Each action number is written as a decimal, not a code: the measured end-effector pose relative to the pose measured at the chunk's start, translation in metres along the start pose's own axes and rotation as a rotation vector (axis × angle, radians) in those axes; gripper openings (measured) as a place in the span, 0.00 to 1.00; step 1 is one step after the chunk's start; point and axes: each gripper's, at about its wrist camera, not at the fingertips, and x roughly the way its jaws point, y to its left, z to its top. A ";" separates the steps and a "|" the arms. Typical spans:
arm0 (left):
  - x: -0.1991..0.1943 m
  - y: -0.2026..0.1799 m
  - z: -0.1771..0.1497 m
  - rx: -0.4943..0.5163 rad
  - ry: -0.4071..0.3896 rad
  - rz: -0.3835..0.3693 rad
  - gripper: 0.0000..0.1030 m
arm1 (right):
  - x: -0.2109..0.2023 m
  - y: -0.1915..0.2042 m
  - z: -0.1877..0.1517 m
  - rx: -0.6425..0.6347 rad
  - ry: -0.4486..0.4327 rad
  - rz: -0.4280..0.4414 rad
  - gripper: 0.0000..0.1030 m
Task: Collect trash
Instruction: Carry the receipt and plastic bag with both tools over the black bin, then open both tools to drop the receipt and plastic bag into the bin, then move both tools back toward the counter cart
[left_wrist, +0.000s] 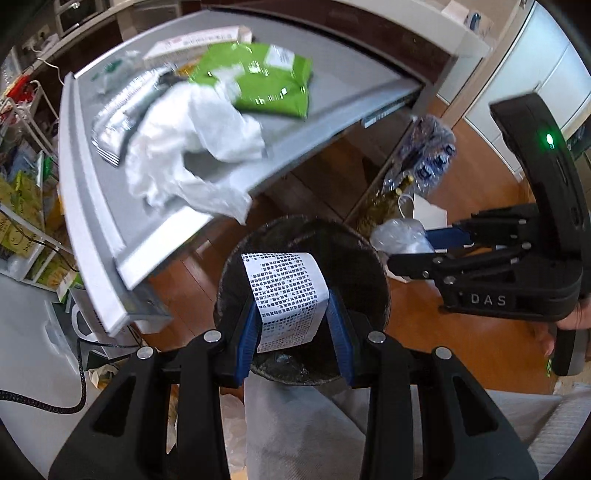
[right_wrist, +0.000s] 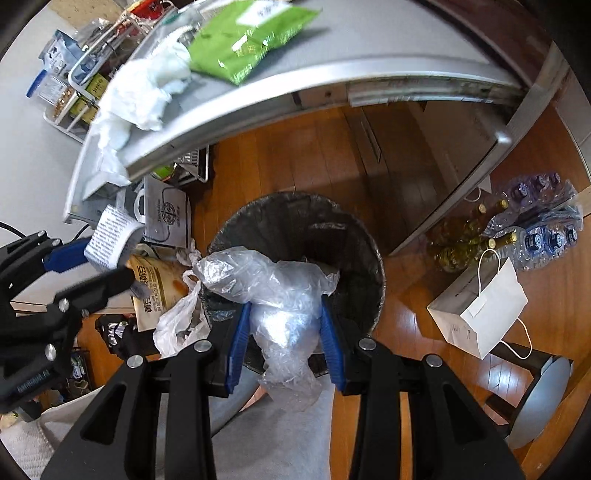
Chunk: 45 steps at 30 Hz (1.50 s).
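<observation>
My left gripper (left_wrist: 293, 325) is shut on a curled printed paper slip (left_wrist: 286, 295) and hangs right over the dark round trash bin (left_wrist: 229, 291) on the wooden floor. The right gripper (right_wrist: 284, 332) is shut on a crumpled clear plastic wrap (right_wrist: 273, 291), also above the trash bin (right_wrist: 365, 254). Each gripper shows in the other's view: the right gripper (left_wrist: 417, 247) at the right with the plastic wrap (left_wrist: 399, 234), the left gripper (right_wrist: 96, 258) at the left with the slip (right_wrist: 110, 236). On the grey table (left_wrist: 295, 122) lie a green packet (left_wrist: 266, 81), white crumpled plastic (left_wrist: 192, 136) and a silver pouch (left_wrist: 122, 114).
A white paper bag (right_wrist: 484, 310) and shrink-wrapped bottles (right_wrist: 543, 229) stand on the floor to the right of the bin. A plastic bag with a printed packet (right_wrist: 162, 291) lies left of it. A wire rack with boxes (left_wrist: 22, 206) stands at the far left. A grey trouser leg (left_wrist: 295, 428) is below.
</observation>
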 end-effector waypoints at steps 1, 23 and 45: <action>0.002 -0.001 -0.001 0.001 0.005 0.000 0.36 | 0.003 0.000 0.000 -0.005 0.007 -0.006 0.35; 0.014 0.000 0.003 -0.016 -0.006 0.054 0.79 | 0.014 -0.005 0.002 0.005 0.030 -0.026 0.64; -0.067 0.010 0.037 -0.112 -0.190 0.085 0.91 | -0.098 0.004 0.019 0.033 -0.254 -0.035 0.88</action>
